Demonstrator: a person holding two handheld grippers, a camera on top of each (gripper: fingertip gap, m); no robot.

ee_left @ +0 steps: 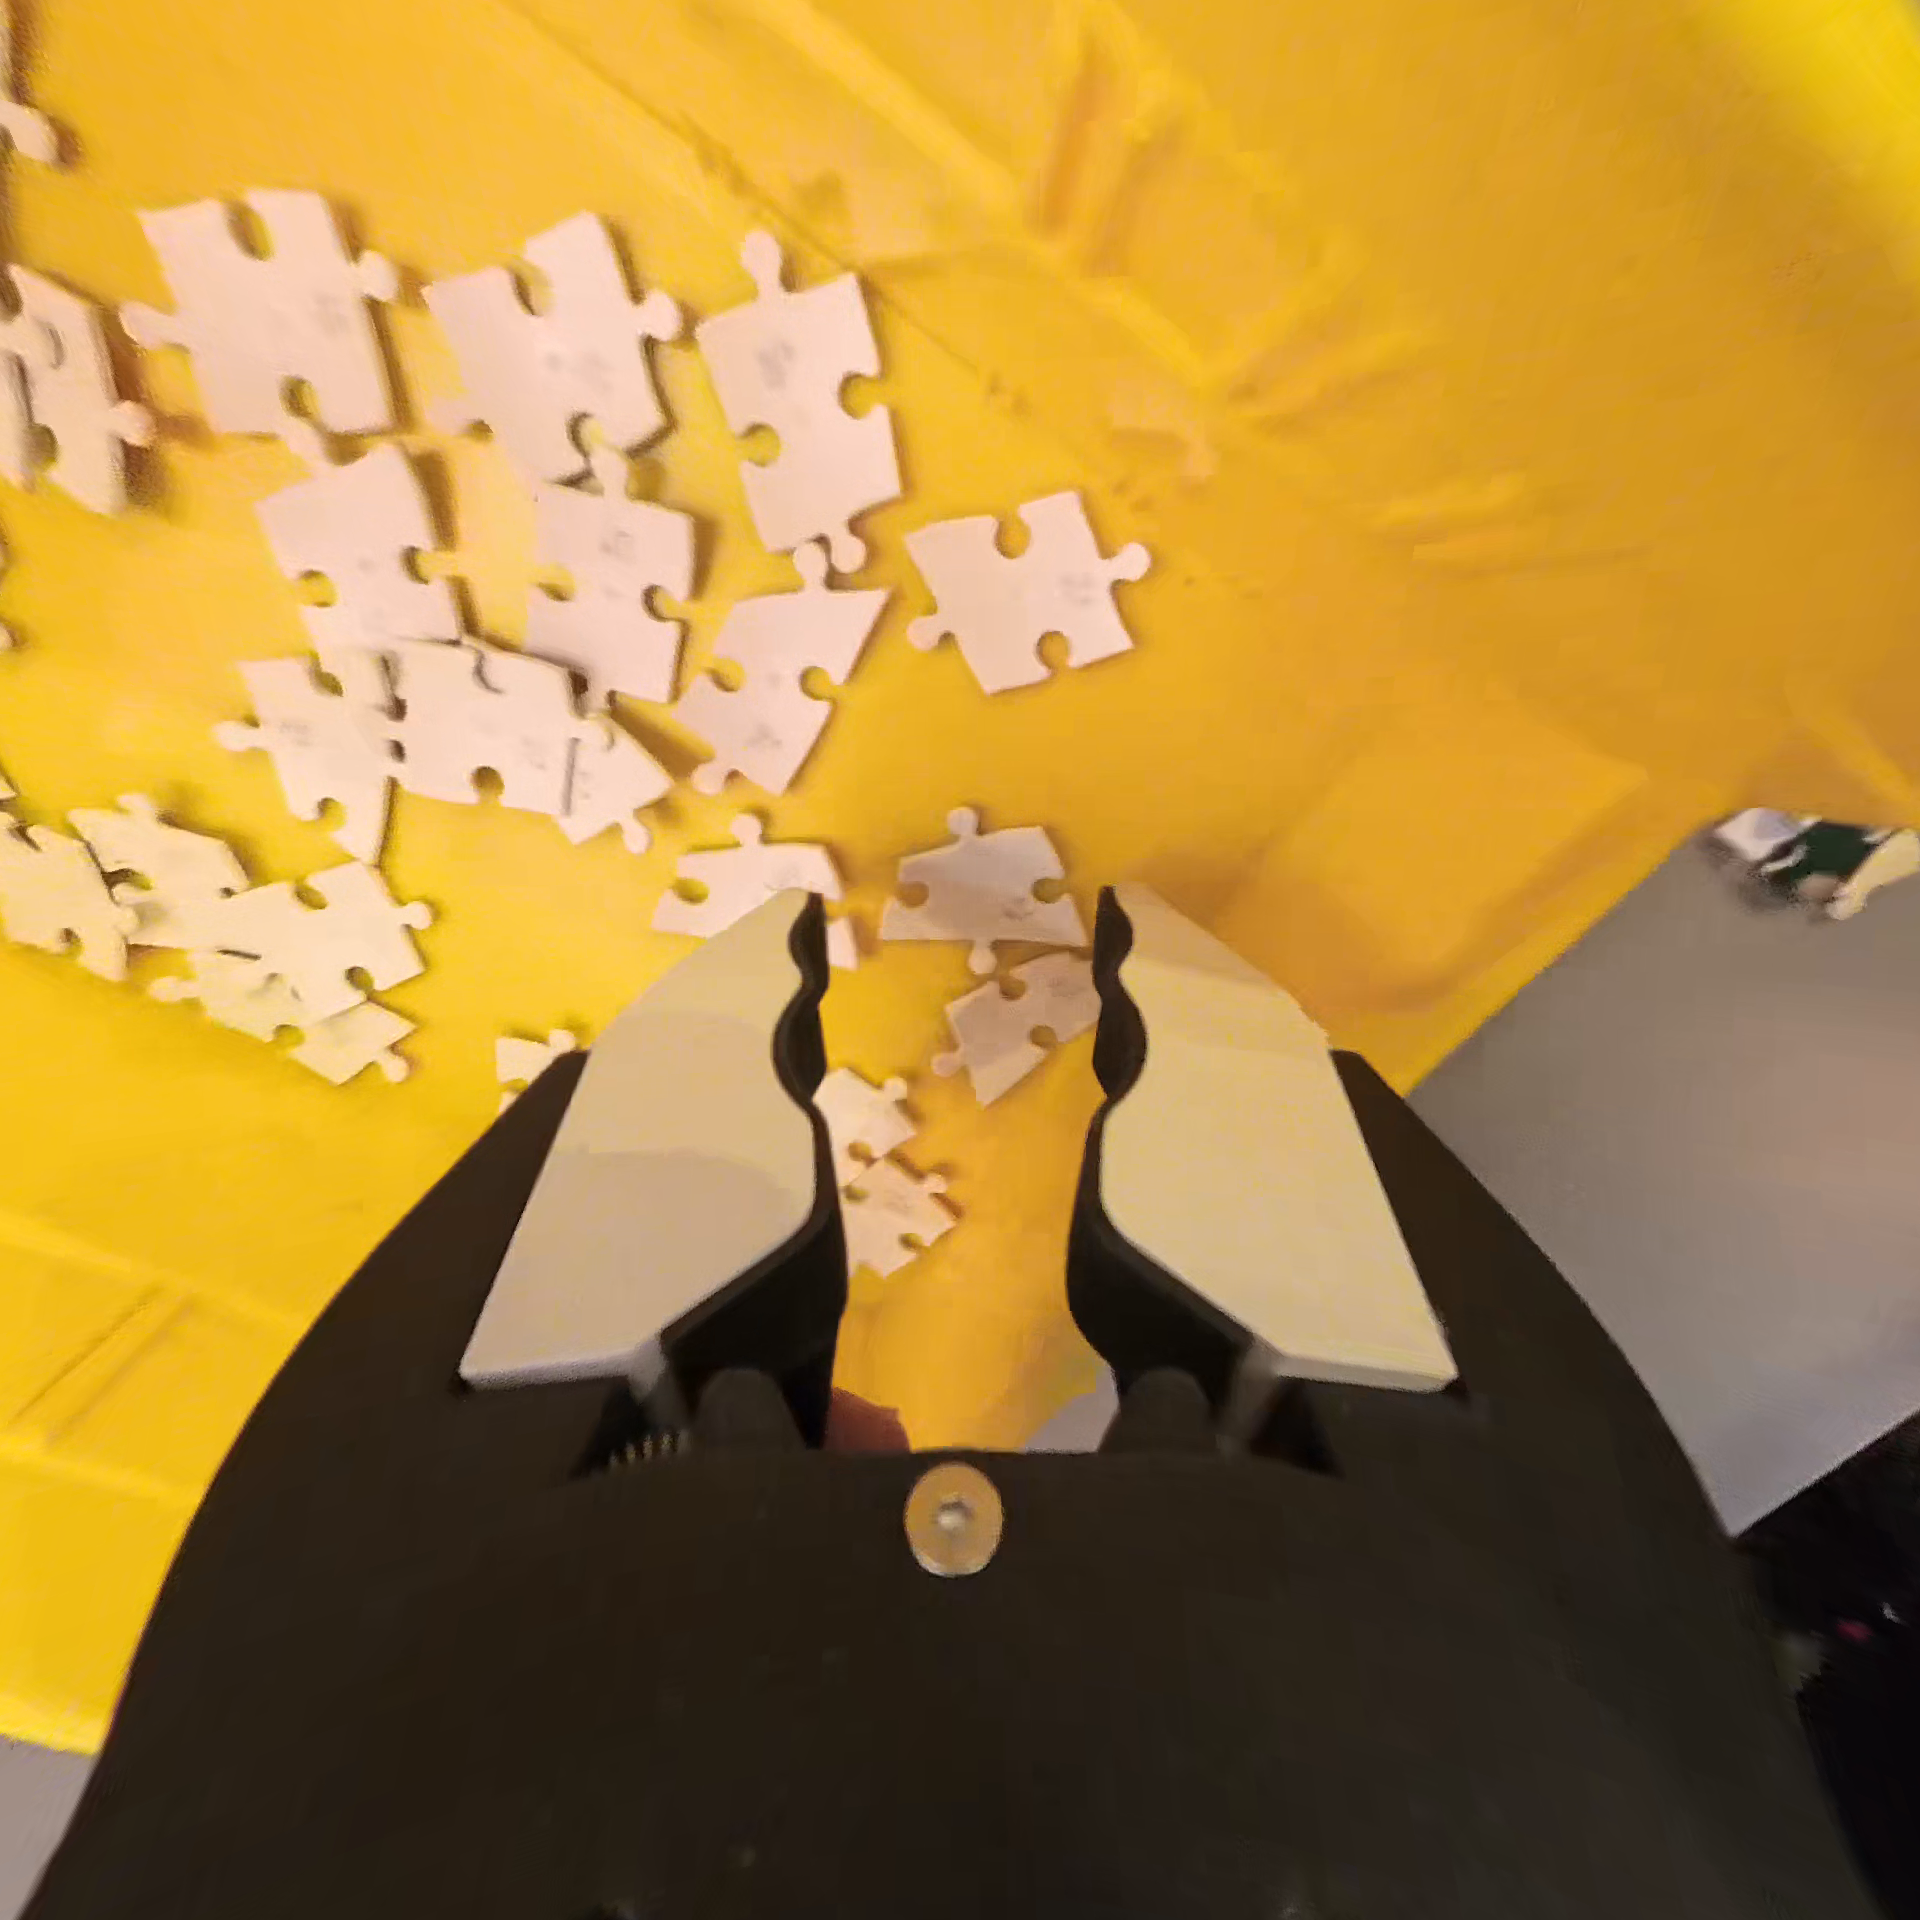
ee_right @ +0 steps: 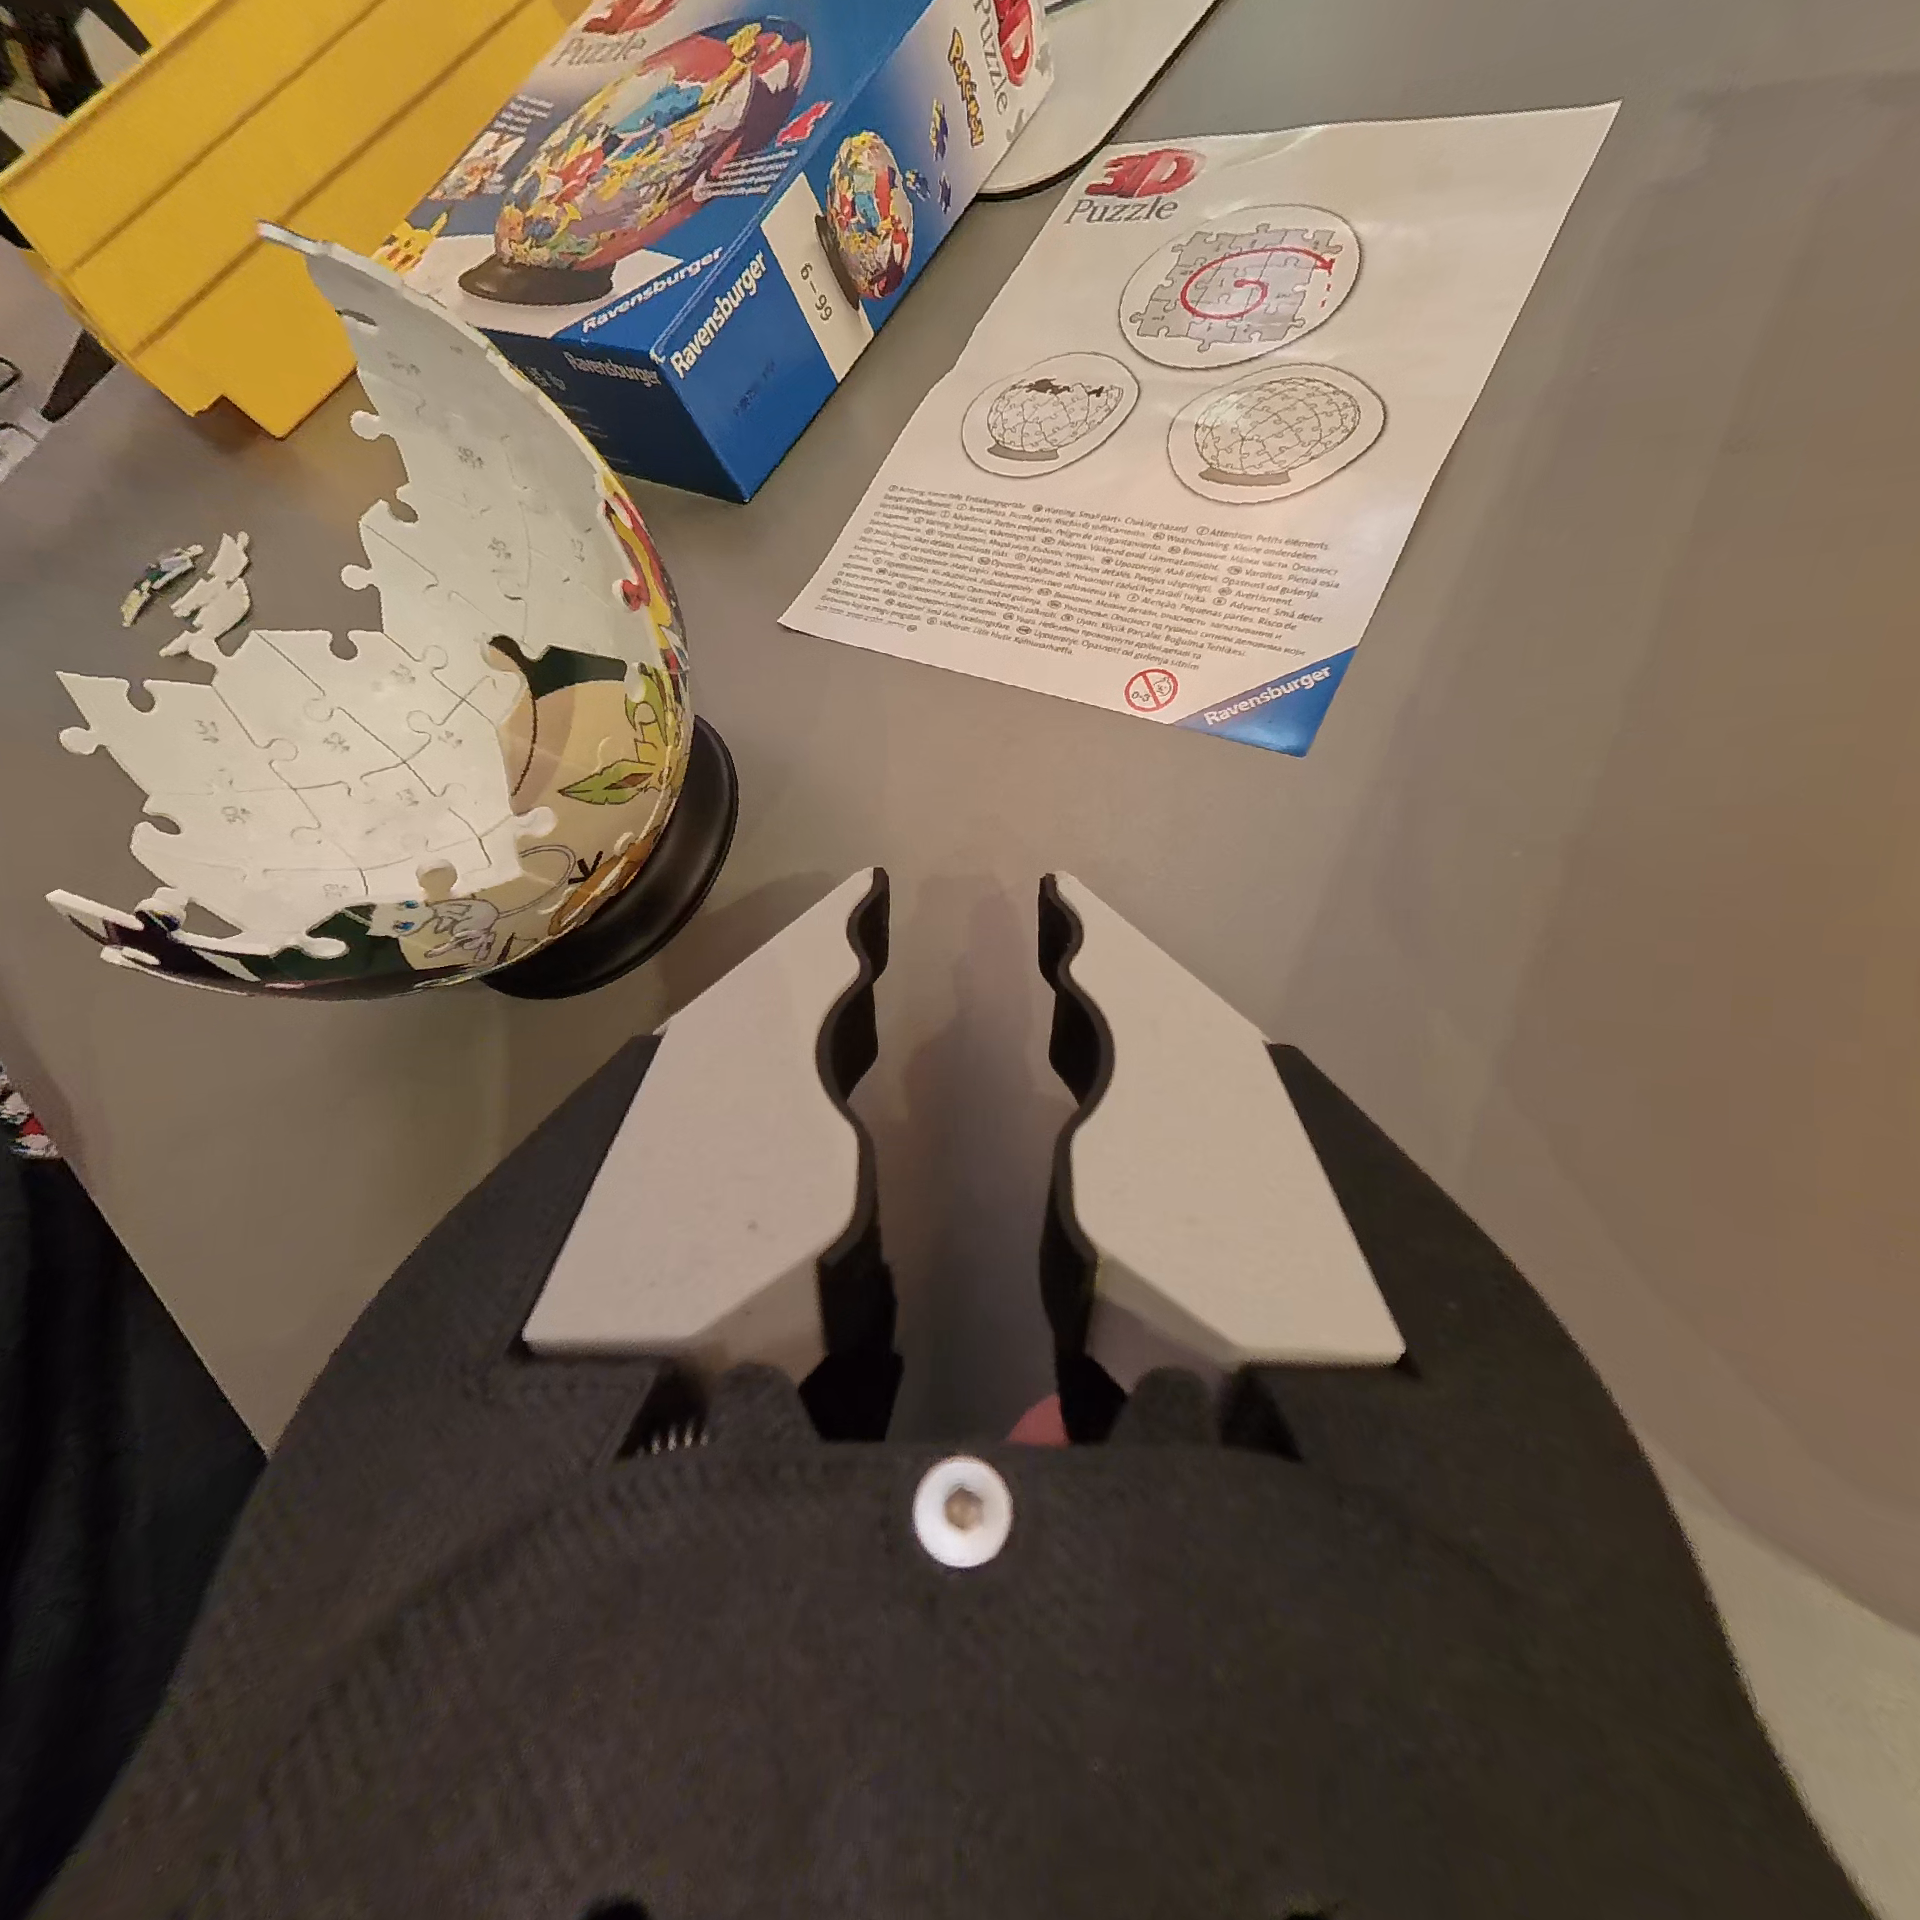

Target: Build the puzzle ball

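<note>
Roughly half built, the ball (ee_right: 416, 665) sits on its stand (ee_right: 665, 894) on the desk (ee_right: 1455, 935), many pieces (ee_left: 582, 540) lie loose in the yellow tray (ee_left: 1247, 312), and both left tongs (ee_left: 961, 914) and right tongs (ee_right: 964, 894) gape empty.

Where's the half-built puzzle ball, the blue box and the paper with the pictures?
puzzle ball (ee_right: 416, 717), right wrist view, white inside of the shell.
blue box (ee_right: 665, 260), right wrist view, top face.
instruction sheet (ee_right: 1143, 540), right wrist view, middle of the page.
</note>
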